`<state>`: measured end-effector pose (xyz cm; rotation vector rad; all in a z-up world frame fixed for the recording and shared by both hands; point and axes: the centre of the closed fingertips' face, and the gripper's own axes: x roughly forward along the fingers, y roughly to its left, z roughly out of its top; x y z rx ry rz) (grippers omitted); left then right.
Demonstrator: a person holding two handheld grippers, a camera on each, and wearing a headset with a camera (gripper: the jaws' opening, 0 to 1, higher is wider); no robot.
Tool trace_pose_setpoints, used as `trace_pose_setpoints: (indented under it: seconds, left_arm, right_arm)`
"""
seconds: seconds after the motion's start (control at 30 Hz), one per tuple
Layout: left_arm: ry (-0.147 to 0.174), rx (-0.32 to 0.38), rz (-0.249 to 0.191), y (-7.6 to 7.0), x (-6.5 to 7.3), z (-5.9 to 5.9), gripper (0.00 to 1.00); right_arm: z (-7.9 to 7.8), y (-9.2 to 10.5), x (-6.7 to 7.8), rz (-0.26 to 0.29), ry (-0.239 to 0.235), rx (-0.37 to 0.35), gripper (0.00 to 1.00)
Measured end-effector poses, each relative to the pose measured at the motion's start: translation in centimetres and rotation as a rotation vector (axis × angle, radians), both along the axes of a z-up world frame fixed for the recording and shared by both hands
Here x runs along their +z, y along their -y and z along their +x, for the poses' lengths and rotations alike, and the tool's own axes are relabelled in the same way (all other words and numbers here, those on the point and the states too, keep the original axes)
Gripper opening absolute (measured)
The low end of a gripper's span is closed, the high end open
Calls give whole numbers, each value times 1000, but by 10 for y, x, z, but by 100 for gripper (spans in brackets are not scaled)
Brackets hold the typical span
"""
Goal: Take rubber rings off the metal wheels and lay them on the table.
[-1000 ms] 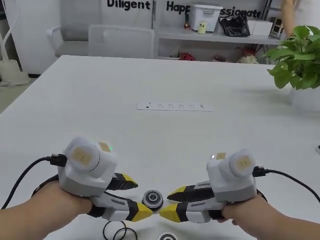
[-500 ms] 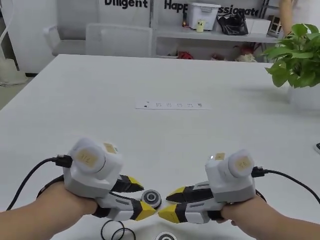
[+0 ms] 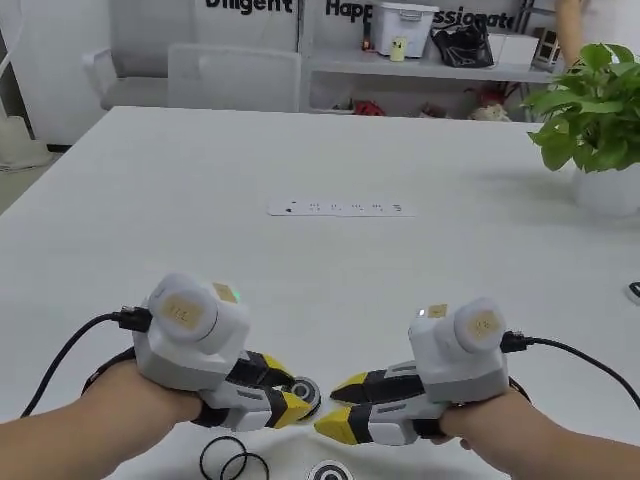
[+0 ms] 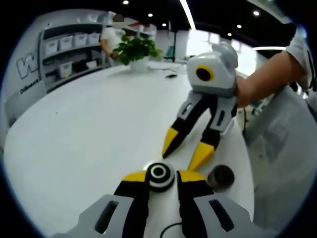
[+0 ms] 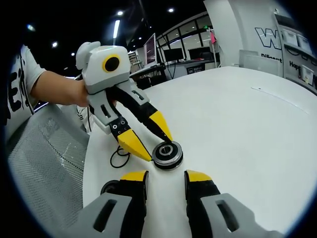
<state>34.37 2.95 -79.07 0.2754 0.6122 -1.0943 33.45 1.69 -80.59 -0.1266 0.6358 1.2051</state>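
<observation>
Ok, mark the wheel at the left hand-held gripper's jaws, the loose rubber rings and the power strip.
metal wheel [image 4: 159,173]: left gripper view, on its hub.
rubber rings [image 3: 233,462]: head view, where the two loops overlap.
power strip [image 3: 340,209]: head view, middle of its top face.

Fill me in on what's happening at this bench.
A person works a claw in each hand over a white table. The left claw has its jaws pressed against either side of a metal wheel that wears a black rubber ring. The right claw is open and points at the wheel from just short of it. Two loose rubber rings lie on the table near a second wheel.
</observation>
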Motion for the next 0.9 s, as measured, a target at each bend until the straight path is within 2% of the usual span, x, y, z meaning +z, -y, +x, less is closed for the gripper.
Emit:
trace_pose_setpoints:
  seconds: [0.53, 0.9]
  left_arm:
    - [11, 19, 0, -2, 0, 5, 15]
    - [37, 20, 13, 0, -1, 5, 14]
  right_arm:
    - [1, -4, 1, 11, -1, 0, 26]
    - [3, -9, 2, 7, 6, 8, 25]
